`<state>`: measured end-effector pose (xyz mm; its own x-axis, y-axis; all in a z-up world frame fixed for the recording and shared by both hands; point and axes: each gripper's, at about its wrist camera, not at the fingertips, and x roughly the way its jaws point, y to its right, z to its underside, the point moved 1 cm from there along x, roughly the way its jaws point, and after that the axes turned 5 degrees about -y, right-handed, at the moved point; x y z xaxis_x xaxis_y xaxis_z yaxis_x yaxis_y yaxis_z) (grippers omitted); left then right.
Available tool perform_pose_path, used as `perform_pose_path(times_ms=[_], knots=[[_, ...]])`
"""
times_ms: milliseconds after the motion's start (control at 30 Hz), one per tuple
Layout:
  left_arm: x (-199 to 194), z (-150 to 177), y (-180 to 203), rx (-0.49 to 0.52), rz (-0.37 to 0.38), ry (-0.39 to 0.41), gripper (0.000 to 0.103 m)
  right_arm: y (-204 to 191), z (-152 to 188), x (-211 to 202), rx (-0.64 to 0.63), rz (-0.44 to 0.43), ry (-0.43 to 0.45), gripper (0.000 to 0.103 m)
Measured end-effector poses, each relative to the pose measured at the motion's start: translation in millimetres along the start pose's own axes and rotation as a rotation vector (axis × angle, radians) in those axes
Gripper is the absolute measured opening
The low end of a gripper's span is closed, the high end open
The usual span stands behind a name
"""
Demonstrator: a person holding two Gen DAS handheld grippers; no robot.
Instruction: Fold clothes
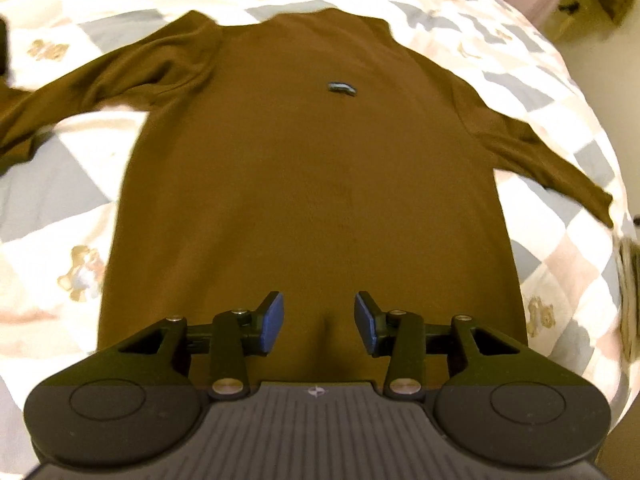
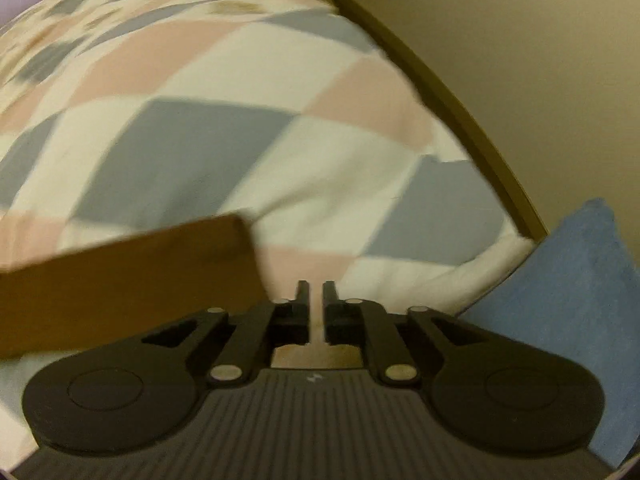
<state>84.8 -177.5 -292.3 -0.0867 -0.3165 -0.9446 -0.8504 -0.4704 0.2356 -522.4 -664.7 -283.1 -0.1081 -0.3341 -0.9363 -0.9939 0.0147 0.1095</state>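
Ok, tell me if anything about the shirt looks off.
Nothing much stands out. The brown shirt lies flat on the quilt, sleeves spread. Only oddity: a small crease at the hem between the left gripper's open pads.

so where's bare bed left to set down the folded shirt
Bare checked quilt lies past the sleeve cuff, up to the bed's wooden edge. Smaller patches sit under each sleeve beside the brown shirt. The middle is crowded by the shirt; a blue cushion blocks the near corner.
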Motion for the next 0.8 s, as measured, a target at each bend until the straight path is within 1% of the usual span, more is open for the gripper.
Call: perform_pose_path(times_ms=[33,67,100,167,200,233,300,333,433,500,533,567,600,700,733,800], knots=[[-2.9,1.0,-6.1,-0.020,-0.006,0.008,0.041,-14.9,10.2,-6.0,-0.015,-0.047,0.018,0.017],[-5.5,1.2,-11.7,-0.040,-0.017,0.018,0.041,-30.5,22.2,-12.2,-0.025,-0.099,0.034,0.032],[-8.7,1.0,-18.2,-0.062,-0.027,0.031,0.042,-48.0,38.0,-18.5,-0.023,-0.161,0.040,0.039],[-18.9,0.2,-37.4,-0.115,-0.066,0.071,0.043,-83.2,66.4,-27.8,-0.014,-0.277,0.026,0.040],[-25.8,-0.6,-49.2,-0.134,-0.095,0.098,0.047,-103.1,82.2,-31.2,-0.007,-0.339,0.008,0.041],[-34.3,-1.9,-63.1,-0.149,-0.126,0.129,0.047,-122.5,96.9,-34.4,-0.004,-0.396,-0.016,0.041],[-50.0,-6.5,-89.8,-0.148,-0.192,0.184,0.049,-162.3,126.2,-40.5,-0.002,-0.502,-0.066,0.049],[-56.6,-9.4,-102.7,-0.131,-0.231,0.207,0.049,-185.0,141.0,-43.1,-0.015,-0.536,-0.097,0.050],[-69.4,-17.9,-139.4,-0.021,-0.386,0.252,0.053,-252.0,183.1,-52.7,-0.089,-0.610,-0.184,0.052],[-64.5,-18.9,-157.7,0.124,-0.544,0.252,0.057,-289.8,205.3,-59.6,-0.128,-0.627,-0.221,0.057],[-58.3,-17.5,-166.7,0.203,-0.603,0.251,0.057,-306.4,214.6,-62.2,-0.130,-0.633,-0.235,0.059],[-52.2,-16.1,-175.7,0.282,-0.662,0.250,0.059,-321.4,223.4,-64.7,-0.122,-0.642,-0.247,0.062],[-45.3,-15.5,-185.4,0.336,-0.698,0.246,0.060,-333.4,231.2,-67.5,-0.109,-0.645,-0.259,0.063],[-21.2,-18.7,-219.0,0.360,-0.692,0.227,0.060,-366.3,251.4,-76.9,-0.087,-0.650,-0.282,0.063],[-15.6,-22.6,-230.8,0.335,-0.678,0.242,0.060,-376.0,256.6,-80.6,-0.088,-0.649,-0.284,0.063],[-10.0,-36.1,-248.3,0.247,-0.595,0.293,0.060,-395.0,266.3,-87.1,-0.090,-0.645,-0.286,0.067]])
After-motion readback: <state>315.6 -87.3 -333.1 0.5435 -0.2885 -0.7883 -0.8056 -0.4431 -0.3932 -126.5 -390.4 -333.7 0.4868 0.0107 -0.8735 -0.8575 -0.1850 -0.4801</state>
